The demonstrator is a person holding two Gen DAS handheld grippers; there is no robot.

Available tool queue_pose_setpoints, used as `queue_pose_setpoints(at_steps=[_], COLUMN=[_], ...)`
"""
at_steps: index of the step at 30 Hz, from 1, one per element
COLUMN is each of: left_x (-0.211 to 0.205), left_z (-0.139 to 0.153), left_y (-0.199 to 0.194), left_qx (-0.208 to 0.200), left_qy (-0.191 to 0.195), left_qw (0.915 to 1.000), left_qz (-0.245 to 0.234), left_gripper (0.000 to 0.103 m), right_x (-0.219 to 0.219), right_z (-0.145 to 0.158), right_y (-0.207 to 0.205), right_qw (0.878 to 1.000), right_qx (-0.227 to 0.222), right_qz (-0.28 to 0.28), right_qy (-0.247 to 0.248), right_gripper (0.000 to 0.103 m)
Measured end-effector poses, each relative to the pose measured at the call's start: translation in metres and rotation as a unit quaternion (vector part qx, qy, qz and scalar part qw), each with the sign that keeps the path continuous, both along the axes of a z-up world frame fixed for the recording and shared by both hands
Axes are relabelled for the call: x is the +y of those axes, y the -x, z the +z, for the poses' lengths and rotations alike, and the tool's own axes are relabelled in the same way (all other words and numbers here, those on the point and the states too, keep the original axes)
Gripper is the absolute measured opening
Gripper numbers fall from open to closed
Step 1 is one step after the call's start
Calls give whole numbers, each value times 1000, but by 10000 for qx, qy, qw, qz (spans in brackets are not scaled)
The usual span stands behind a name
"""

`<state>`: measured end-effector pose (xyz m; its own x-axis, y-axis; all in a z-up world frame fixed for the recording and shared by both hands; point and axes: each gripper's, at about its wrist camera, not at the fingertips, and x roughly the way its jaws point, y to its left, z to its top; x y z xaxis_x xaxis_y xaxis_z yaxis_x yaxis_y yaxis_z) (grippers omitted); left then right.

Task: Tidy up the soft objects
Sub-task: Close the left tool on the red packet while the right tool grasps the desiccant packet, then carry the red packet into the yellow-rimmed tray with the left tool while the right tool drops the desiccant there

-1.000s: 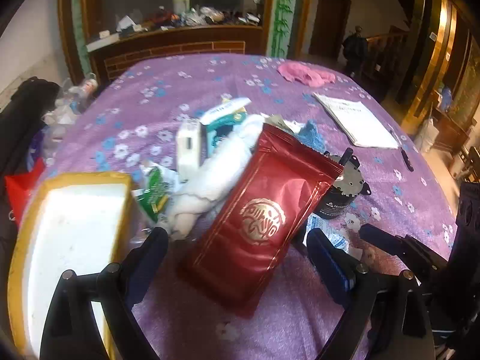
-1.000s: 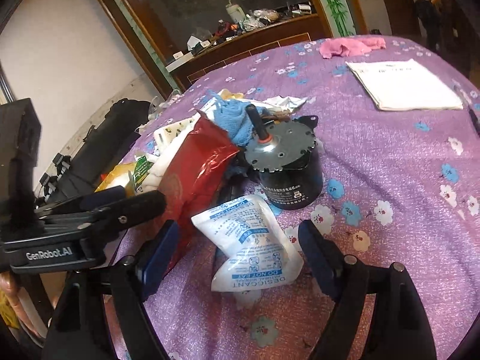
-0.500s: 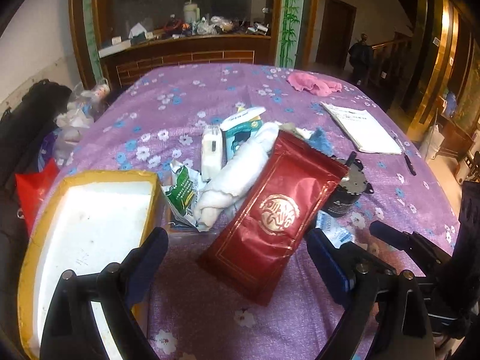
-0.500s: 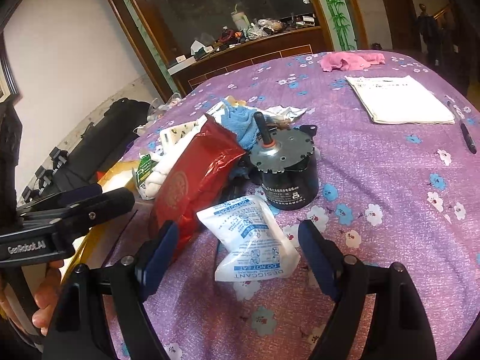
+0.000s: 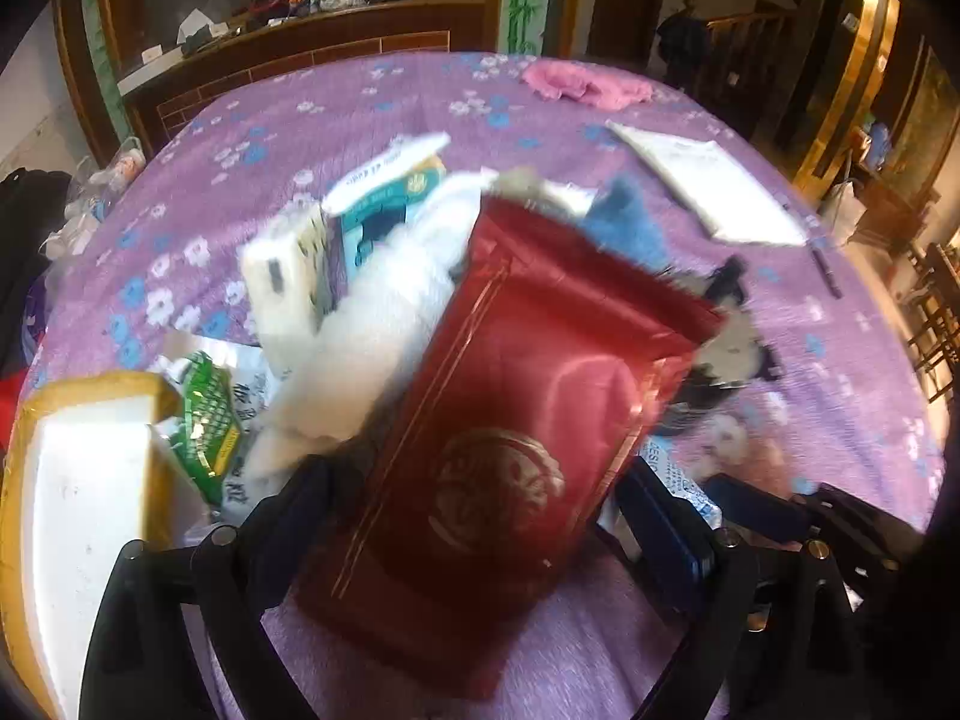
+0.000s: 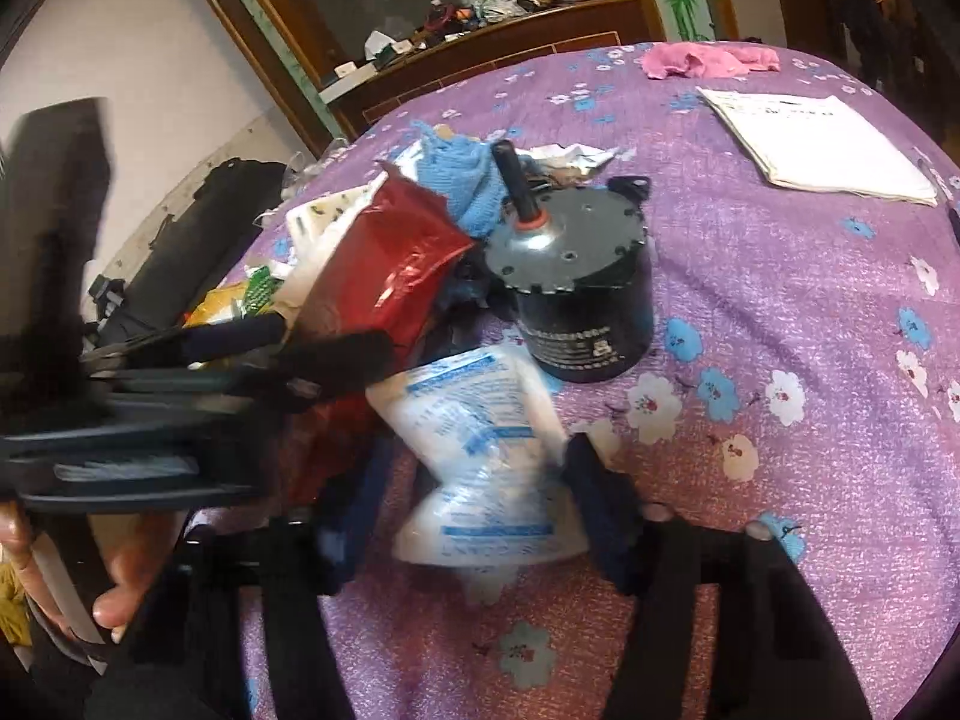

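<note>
Straddling the red foil pouch (image 5: pixel 510 420), the left gripper (image 5: pixel 474 516) has its fingers apart, one on each long side of the bag at the bottom centre of the left wrist view. That fits a grasp across the pouch's narrow width, the easiest way to pinch a flat, slippery packet. Motion blur hides whether the pads already touch the foil, so contact may or may not have begun.

The pouch lies tilted on the pile, its top end leaning over the white fluffy cloth (image 5: pixel 360 360) toward the middle of the frame. A yellow-rimmed tray (image 5: pixel 24 480) sits at the lower left, probably the place meant for the soft things, since it lies just beside the pile.

In the right wrist view the right gripper (image 6: pixel 474 504) brackets the white desiccant sachet (image 6: pixel 480 444) at lower centre. Its fingers stand apart but close against the packet's sides, and the sachet looks pinched at its waist, which suggests a squeeze starting.

The black motor (image 6: pixel 576 294) stands upright just behind the sachet, touching or nearly touching its far end. It is hard, so it is likely left where it is. A blue cloth (image 6: pixel 462 180) lies behind it on the purple flowered tablecloth (image 6: pixel 780 312), with a pink cloth (image 6: pixel 708 60) well apart at the upper right.
</note>
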<state>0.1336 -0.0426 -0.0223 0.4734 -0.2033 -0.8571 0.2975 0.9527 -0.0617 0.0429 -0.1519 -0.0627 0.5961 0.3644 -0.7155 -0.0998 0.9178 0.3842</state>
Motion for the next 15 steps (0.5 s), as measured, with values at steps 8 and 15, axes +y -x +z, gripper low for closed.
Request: queue_pose_setpoints(at_steps=[8,15], left_x=[16,43], left_z=[-2,6], left_y=[11,49], left_qx=[137,229], left_qy=[511,1122], left_qw=[9986,9931], left_qz=[44,260], left_gripper=[78,73], right_x=[3,-11], right_z=[7,18], right_y=[11,41], right_qw=[9997,9998], right_qx=[-129,-198], right_qz=[-43,-47], right_qy=[191,-41], right_gripper=[25,4])
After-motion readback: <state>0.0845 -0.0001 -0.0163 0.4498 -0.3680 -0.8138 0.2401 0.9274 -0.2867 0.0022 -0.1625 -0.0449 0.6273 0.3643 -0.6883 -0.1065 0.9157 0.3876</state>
